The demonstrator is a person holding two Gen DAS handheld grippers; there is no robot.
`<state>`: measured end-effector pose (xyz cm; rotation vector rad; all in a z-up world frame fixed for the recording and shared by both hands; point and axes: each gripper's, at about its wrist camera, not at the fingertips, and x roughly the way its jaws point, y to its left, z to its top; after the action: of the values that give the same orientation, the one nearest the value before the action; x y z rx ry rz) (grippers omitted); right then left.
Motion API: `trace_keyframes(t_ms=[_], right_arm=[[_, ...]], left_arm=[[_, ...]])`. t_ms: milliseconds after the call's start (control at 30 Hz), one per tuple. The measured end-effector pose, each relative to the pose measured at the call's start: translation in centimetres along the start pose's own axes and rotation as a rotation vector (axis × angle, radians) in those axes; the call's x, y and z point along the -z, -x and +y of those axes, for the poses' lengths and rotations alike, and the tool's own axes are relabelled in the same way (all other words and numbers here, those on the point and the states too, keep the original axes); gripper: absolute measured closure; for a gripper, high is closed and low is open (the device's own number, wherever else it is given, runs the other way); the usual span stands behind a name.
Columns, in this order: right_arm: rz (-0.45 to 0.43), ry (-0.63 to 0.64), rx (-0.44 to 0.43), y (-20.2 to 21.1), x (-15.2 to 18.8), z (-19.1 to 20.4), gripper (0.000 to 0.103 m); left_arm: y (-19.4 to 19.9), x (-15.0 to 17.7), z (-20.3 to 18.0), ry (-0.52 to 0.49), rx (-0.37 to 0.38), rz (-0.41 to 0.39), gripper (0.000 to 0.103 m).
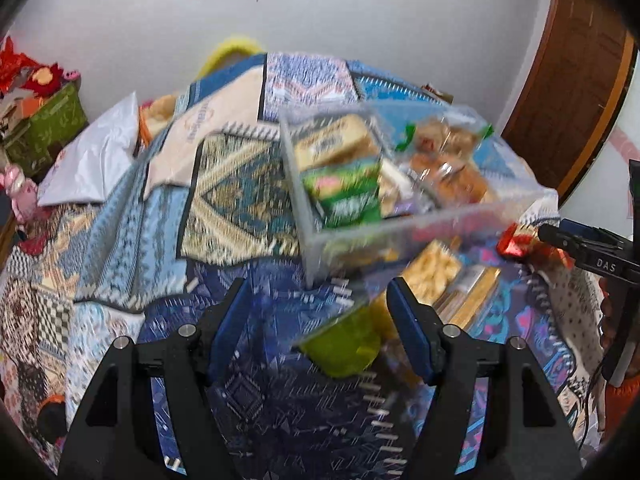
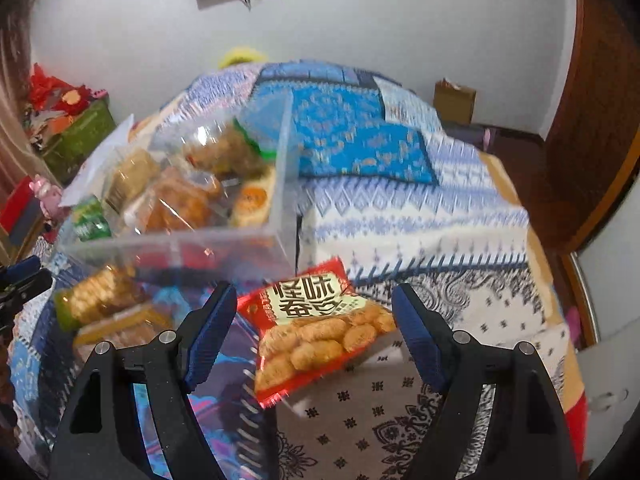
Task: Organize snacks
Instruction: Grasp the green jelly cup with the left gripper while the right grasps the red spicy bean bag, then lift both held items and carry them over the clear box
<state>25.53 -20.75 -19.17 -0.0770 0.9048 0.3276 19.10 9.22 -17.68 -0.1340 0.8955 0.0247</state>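
A: Start from the biggest thing: everything lies on a bed under a patchwork quilt [image 2: 400, 216]. The soft surface means whatever you press on will sink.

B: And the clear plastic bin [image 1: 420, 224] sits on it, already holding several snack packs, with more lying loose just in front of its near wall?

A: Yes. A cracker pack [image 1: 430, 274] and a second one beside it lie against that wall. Nearer the right side, the red snack bag [image 2: 316, 328] lies flat between the fingers of the right gripper [image 2: 316, 332], which is spread wide, touching nothing as far as I can see.

B: So how would you take it?

A: Come down level, close on the bag's two side edges rather than its puffed middle, and squeeze lightly; it looks crinkly and likely to slip or crush.

B: And the left gripper [image 1: 316, 320]?

A: Also spread wide. A small green jelly cup [image 1: 344, 344] lies tipped between its fingers, closer to the right one. I'd centre on it first, then pinch the cup wall, not the lid rim. The view is blurred, so contact is hard to judge.
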Motion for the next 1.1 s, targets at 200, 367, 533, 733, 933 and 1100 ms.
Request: trace_keyframes(t_ms=[200,367,533,733,933,1100], right_arm=[[0.044,0.04,0.013,-1.8,0.0,0.4,0.025],[0.065,0.076,-0.007,-3.0,0.2,0.8,0.017],[0.099,0.102,-0.003,-3.8,0.6,0.9,0.018],[0.09,0.075,-0.025,-3.1,1.2,0.0,0.047],[0.048,0.089,-0.028,-1.4,1.9,0.6,0.049],[0.015,0.106,-0.033,0.2,2.2,1.5,0.05]], left_arm=[[-1.5,1.0,0.1,0.013,0.01,0.035,0.034],[-2.6,1.3,0.4,0.035,0.016,0.061,0.034],[-3.1,1.4,0.6,0.052,0.042,0.065,0.034],[-4.1,1.5,0.6,0.067,0.046,0.083,0.034],[-4.6,2.1,0.1,0.062,0.06,0.092,0.049],[-3.2,2.2,-0.3,0.039,0.039,0.068,0.049]])
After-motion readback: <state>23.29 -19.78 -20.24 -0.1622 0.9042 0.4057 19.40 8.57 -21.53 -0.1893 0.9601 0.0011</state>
